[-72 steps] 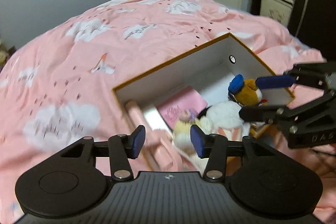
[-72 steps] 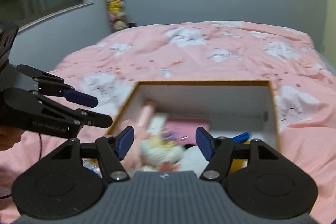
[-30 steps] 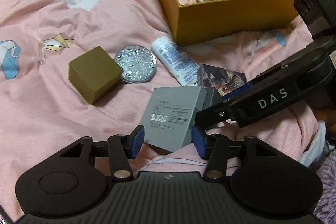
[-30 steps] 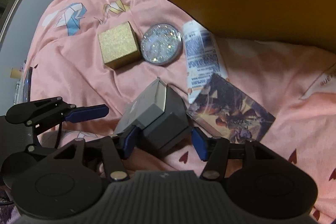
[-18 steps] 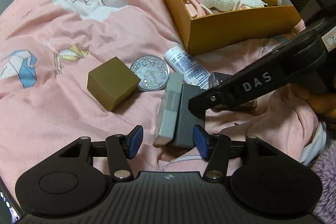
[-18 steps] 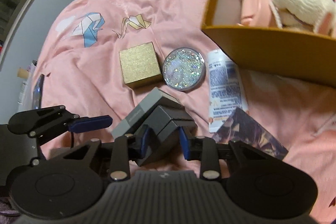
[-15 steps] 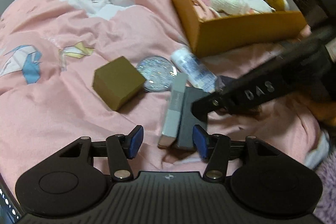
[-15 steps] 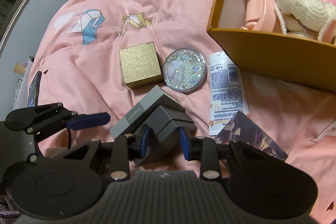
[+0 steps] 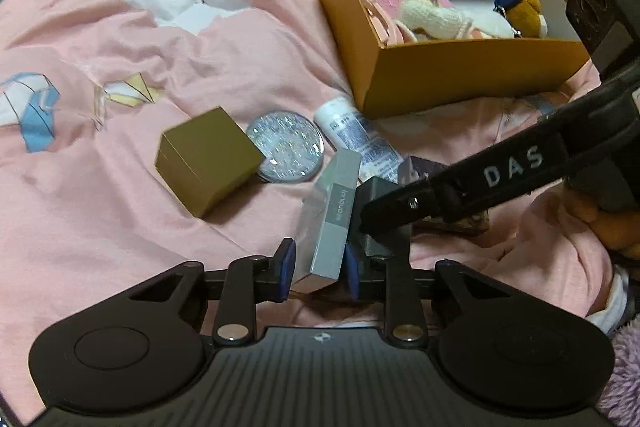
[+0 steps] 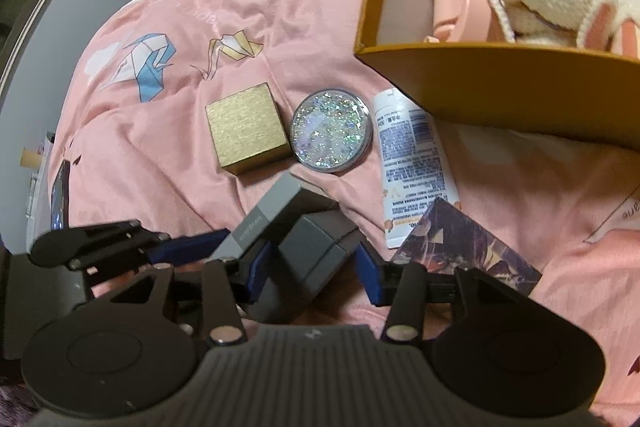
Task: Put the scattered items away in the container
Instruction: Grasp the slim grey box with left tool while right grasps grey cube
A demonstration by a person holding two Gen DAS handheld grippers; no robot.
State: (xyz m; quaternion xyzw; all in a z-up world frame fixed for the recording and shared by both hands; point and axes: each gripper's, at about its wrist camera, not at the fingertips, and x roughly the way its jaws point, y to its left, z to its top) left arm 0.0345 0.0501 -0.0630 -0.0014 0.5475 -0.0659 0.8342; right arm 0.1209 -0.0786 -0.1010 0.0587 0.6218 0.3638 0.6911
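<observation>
Several things already lie in the orange box (image 9: 472,75) at the far right: a knitted toy (image 9: 440,19), a small bear (image 9: 524,15), pink pieces. Left on the bedspread (image 9: 120,39), just near of the box, are the gold cube (image 9: 208,159), glitter disc (image 9: 290,147), white tube (image 9: 356,139), a printed card (image 10: 468,247) and the grey box (image 9: 334,219). My left gripper (image 9: 316,269) is closing around its lighter half; my right gripper (image 10: 314,269) is opening off its darker half.
</observation>
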